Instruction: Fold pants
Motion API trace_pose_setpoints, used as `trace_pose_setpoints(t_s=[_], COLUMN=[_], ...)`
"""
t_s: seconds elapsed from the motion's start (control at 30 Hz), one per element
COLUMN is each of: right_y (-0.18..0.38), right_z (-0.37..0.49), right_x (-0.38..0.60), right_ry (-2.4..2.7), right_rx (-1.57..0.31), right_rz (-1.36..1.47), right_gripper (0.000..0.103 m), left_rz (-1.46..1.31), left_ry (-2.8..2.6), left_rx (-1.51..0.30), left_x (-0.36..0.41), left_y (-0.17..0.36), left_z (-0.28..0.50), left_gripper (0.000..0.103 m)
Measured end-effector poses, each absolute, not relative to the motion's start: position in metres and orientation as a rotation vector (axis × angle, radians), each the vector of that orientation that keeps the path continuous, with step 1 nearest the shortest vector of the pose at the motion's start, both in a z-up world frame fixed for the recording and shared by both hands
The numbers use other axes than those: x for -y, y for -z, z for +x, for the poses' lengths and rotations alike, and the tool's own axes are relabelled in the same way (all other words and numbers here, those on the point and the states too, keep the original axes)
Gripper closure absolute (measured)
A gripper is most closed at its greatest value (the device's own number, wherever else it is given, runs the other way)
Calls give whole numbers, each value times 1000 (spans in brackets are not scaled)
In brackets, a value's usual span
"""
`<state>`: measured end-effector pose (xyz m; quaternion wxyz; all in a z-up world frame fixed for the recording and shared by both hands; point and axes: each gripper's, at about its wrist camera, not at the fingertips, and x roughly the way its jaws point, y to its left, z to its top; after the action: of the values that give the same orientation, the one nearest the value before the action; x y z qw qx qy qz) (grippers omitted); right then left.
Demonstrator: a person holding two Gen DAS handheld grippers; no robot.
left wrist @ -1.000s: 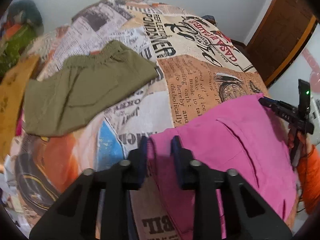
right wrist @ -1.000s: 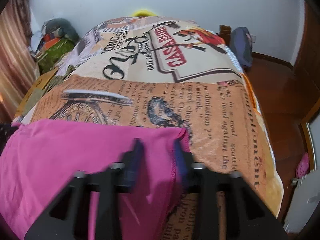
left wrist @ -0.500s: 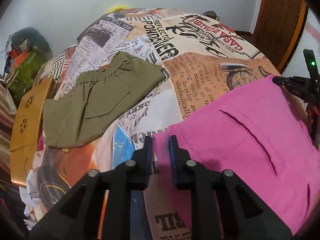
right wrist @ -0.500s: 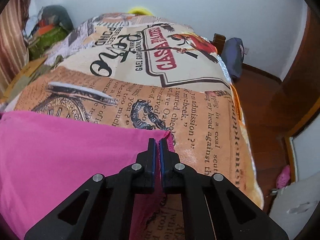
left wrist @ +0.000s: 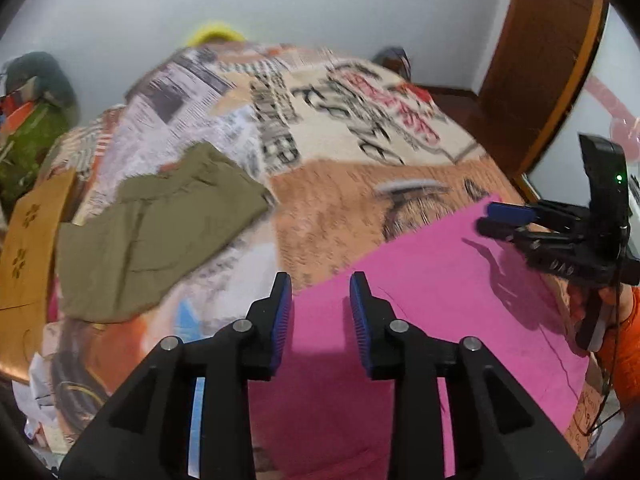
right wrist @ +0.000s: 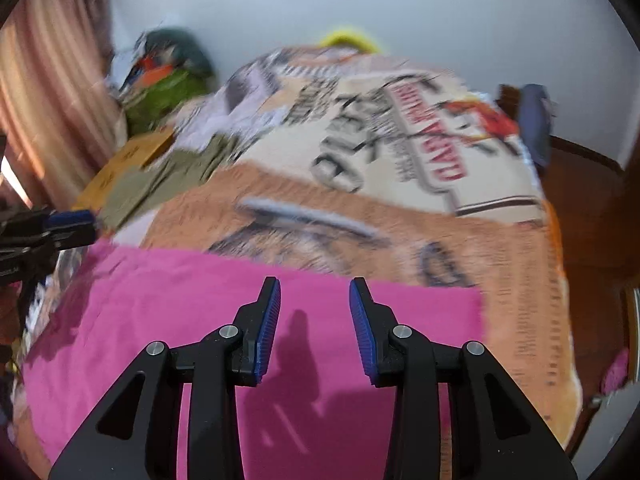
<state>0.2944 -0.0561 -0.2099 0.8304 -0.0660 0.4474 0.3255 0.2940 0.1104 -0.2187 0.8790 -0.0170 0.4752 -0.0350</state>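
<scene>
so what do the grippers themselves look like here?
Both alike: left gripper and right gripper have matte black angular plastic linkages, silver pivot screws and ribbed blue pads. From the left view, the right one carries a black box with a green LED; an orange sleeve shows behind it.

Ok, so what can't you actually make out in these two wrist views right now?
- Bedspread lettering: motion-blurred in both views, unreadable.
- Pink pants: near edge hidden behind the left gripper and cut by the frame; same in the right view under the right gripper.
- Olive pants: smeared in the right view.
</scene>
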Motion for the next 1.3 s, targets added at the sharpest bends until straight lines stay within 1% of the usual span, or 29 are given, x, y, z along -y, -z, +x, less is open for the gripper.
trace_pose_setpoints(t_s=[0.1, 0.13, 0.27, 0.3, 0.33, 0.37, 0.4, 0.53, 0.7, 0.97, 1.03, 1.2, 1.3], right_y=[234, 237, 237, 238, 240, 241, 240, 238, 221, 154, 136, 101, 90], right_z=[295, 295, 295, 296, 296, 297, 296, 294, 281, 233, 217, 178, 158], right_x=[48, 52, 74, 82, 93, 102, 107, 134, 153, 151, 148, 136, 131], right_ry=[-681, -689, -614, -609, -592, -566, -542, -479, -440, -487, -510, -569, -601], right_rx=[-985, -975, -972, -970, -974, -985, -990, -1016, -1020, -872, -832, -737, -699], right_rz=[-201, -181, -189, -179, -157, -157, -168, -143, -130, -108, -105, -107, -97], right_gripper=[68, 68, 68, 67, 66, 66, 66, 64, 64, 63, 63, 63, 60], left_rz=[-6, -1, 16, 25, 50, 87, 87, -16, 3, -43, -46, -57, -94], left_ry=[67, 69, 90, 86, 63, 20, 14, 26, -48, -85, -91, -87, -63], left_rx=[-1049, -1060, -1031, -1028, -1026, -1024, -1018, -1017, -1010, -912, -879, -813, -799], left_x=[-104, -106, -111, -112, -113, -115, -119, -139, -144, -144, -139, -125, -115], left_y=[242, 250, 248, 247, 247, 248, 249, 243, 230, 178, 161, 135, 126], left_z=[299, 298, 287, 284, 280, 276, 272, 260, 245, 201, 186, 153, 131], left_gripper=[73, 73, 73, 73, 71, 65, 64, 64, 64, 63, 61, 35, 29])
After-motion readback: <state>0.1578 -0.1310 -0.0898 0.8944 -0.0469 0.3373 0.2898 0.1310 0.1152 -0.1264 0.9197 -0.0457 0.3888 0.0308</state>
